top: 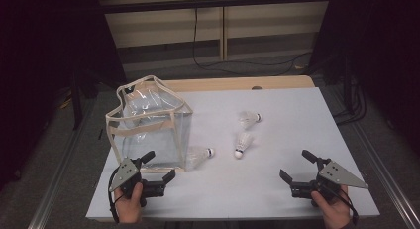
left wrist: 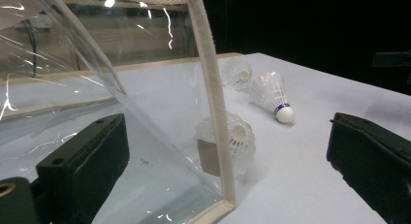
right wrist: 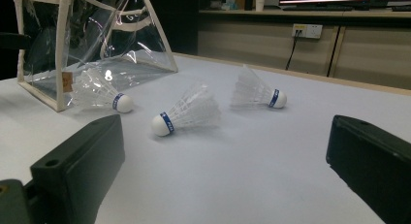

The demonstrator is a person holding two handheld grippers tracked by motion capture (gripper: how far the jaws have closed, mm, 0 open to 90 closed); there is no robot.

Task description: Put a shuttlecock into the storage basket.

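Both jaws are standing wide open, holding nothing. Three feather-light, easily crushed shuttlecocks (top: pixel 239 144) are lying on the table (top: pixel 277 189) beside the floppy clear bag (top: pixel 148 125), so gripping each cork head is looking safest.

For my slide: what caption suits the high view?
Two open grippers face three white feather shuttlecocks beside a clear plastic bag.
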